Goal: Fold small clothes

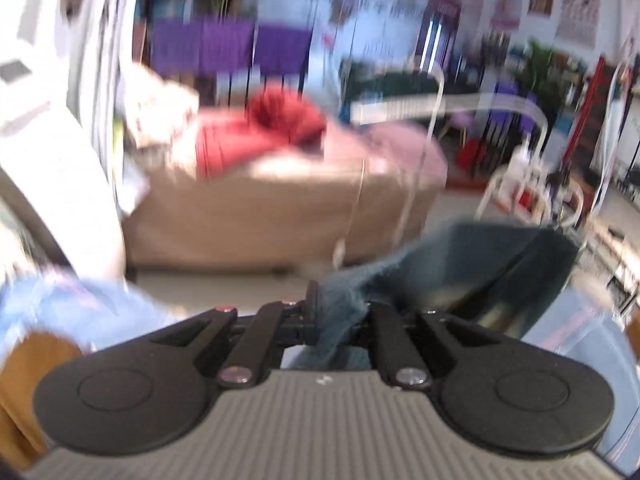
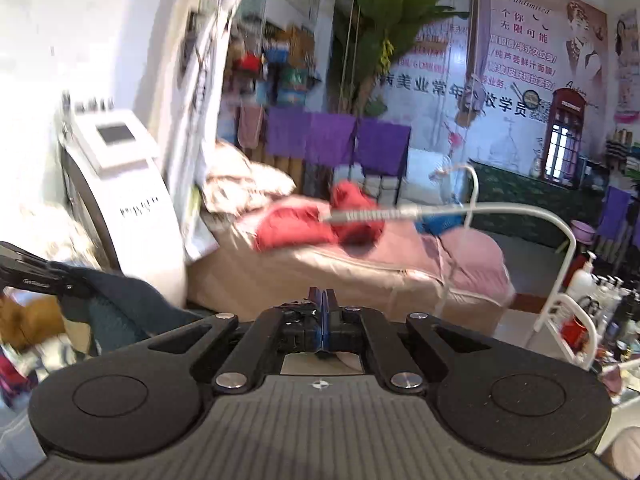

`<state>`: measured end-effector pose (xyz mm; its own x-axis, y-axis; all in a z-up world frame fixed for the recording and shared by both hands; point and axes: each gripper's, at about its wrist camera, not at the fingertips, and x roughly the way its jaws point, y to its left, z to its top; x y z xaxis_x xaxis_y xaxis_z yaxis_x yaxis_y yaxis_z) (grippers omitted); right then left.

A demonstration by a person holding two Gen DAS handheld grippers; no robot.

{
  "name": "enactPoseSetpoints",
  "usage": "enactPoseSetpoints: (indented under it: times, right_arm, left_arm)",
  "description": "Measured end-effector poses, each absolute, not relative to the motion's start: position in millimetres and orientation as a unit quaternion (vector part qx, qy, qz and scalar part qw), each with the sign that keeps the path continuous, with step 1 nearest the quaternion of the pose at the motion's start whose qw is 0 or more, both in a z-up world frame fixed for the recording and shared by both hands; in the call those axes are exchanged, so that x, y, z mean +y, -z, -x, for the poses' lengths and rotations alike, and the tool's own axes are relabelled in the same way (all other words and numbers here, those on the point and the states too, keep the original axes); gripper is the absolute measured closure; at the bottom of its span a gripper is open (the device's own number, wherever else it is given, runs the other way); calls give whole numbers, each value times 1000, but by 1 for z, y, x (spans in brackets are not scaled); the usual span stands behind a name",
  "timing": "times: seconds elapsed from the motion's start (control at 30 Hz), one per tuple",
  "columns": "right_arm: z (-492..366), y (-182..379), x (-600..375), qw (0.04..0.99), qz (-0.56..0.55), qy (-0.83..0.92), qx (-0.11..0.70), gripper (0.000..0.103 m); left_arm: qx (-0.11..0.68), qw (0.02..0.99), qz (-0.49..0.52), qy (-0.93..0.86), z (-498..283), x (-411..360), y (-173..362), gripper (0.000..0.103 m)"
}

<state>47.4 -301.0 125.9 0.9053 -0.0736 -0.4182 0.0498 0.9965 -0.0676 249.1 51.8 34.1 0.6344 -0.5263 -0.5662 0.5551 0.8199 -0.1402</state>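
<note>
Two wrist-camera views look across a cluttered beauty-salon room; both are motion-blurred, the left more so.

In the left view, the left gripper [image 1: 340, 312] sits at 6 o'clock with its fingers clamped on a dark teal garment [image 1: 460, 268]. The cloth bunches between the pads and stretches away toward 3 o'clock, lifted off any surface and hanging in loose, uneven drapes. A pale blue cloth [image 1: 72, 304] lies blurred at 8 o'clock.

In the right view, the right gripper [image 2: 323, 320] sits at 6 o'clock with its blue-lined fingers pressed together and no cloth visible between them. The same teal garment appears at 9 o'clock, beside the black arm of the other gripper, well apart from the right fingertips.

Behind, at 12 o'clock in both views, stands a treatment bed [image 2: 360, 280] covered in beige and pink with a red blanket [image 2: 320, 224] heaped on it. A white salon machine [image 2: 120, 184] stands at 10 o'clock in the right view, and a white trolley of bottles [image 2: 580, 304] at 3 o'clock.

The folding appears barely begun: the garment is raised and held by one corner only, still crumpled, with no crease or flat fold visible. It probably needs a second grip, spreading out, and then folding. Blur hides whether any folded pieces lie below.
</note>
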Motion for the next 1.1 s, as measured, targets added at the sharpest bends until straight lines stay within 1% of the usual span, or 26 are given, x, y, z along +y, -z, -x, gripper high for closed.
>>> enactPoseSetpoints:
  times: [0.03,0.07,0.1,0.13,0.17,0.2,0.27,0.37,0.47,0.57,0.63,0.73,0.83,0.87,0.9,0.93,1.0,1.1]
  right_arm:
    - [-45,-135,-302,974,20,18,223,102]
    - [-41,-135,-304,974,2,6,226,96]
    - [-37,-127,-305,973,-32,-12,228,69]
    - [-37,-112,-305,968,-61,-39,240,48]
    - [-37,-93,-300,962,-73,-60,255,7]
    - [-38,-72,-289,959,-74,-62,266,0]
    - [-40,-32,-270,951,-82,-58,293,0]
    - [-46,11,-234,933,-135,-86,323,0]
    - [-54,36,-193,908,-207,-106,347,0]
    - [-55,42,-151,903,-251,-95,336,0]
    - [-57,45,-126,906,-236,-85,342,0]
    - [-55,53,-99,925,-147,-40,348,0]
    - [-56,57,-106,943,-115,16,312,0]
    - [-60,58,-111,944,-106,13,313,46]
    - [-65,62,-119,940,-94,5,327,85]
    - [-68,64,-127,937,-78,7,340,93]
    - [-67,63,-152,936,-31,20,351,93]
    - [-54,33,-203,936,58,37,345,94]
  left_arm:
    - [297,904,-34,305,-245,55,-48,99]
    - [290,904,-50,309,-239,58,-54,99]
    - [291,902,-66,312,-233,58,-53,99]
    - [294,900,-78,313,-227,58,-49,99]
    - [302,897,-84,312,-220,59,-42,99]
    - [314,893,-70,313,-214,59,-35,99]
    - [336,887,-40,314,-202,66,-23,99]
    - [351,885,-28,304,-184,78,-13,99]
    - [357,881,-26,310,-171,85,-8,99]
    - [353,881,-22,315,-159,84,-11,99]
    - [352,881,-10,315,-156,83,-15,99]
    - [339,885,-20,317,-149,76,-22,99]
    - [340,884,-11,320,-147,74,-25,99]
    - [342,884,-12,318,-146,74,-25,99]
    - [346,883,-12,318,-145,75,-23,99]
    - [348,882,-14,317,-145,78,-22,99]
    - [352,883,-26,311,-143,83,-18,98]
    - [380,869,-16,317,-138,95,-2,98]
